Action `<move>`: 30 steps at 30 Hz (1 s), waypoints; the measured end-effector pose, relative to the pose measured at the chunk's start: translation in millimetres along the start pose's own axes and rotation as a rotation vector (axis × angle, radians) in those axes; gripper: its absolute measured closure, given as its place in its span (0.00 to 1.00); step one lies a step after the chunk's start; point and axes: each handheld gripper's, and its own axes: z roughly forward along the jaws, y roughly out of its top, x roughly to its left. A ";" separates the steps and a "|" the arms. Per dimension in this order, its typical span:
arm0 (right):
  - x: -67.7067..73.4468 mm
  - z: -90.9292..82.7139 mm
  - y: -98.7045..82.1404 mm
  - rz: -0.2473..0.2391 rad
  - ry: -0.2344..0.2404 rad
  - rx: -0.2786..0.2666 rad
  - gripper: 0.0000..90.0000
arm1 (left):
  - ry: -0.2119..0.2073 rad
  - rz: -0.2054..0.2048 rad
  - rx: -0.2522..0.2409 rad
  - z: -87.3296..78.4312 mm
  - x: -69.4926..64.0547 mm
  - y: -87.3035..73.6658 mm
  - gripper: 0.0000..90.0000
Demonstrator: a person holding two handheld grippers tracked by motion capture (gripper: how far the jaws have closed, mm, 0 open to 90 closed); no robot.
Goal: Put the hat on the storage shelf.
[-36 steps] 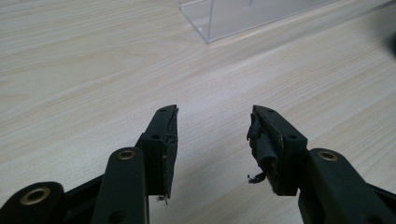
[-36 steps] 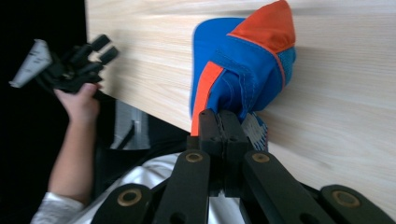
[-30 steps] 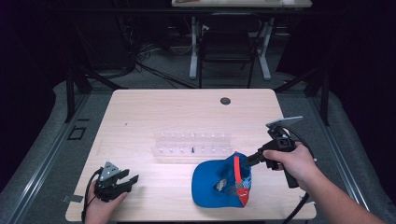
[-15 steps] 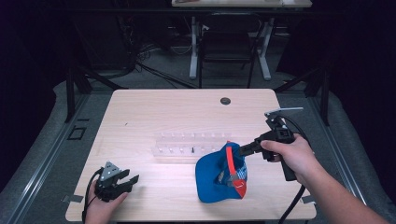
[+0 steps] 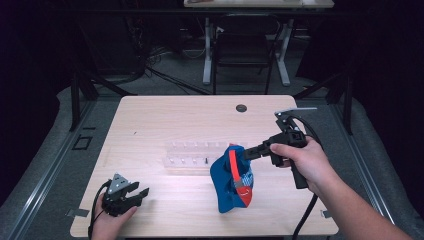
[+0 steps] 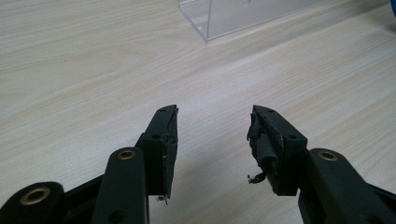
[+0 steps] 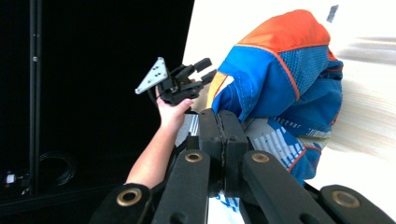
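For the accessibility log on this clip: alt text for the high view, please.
The right hand-held gripper, jaws shut, lifts a blue and orange cap off a light wooden table, beside a clear plastic rack. The left hand-held gripper rests open at the table's near left corner.

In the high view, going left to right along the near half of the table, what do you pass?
Left black gripper → clear plastic tray → blue and orange cap → right black gripper, pinching the cap.
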 end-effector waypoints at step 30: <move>29.7 -5.0 15.7 -0.045 0.039 -0.071 1.00 | -0.008 -0.004 0.011 -1.2 -0.4 0.0 0.57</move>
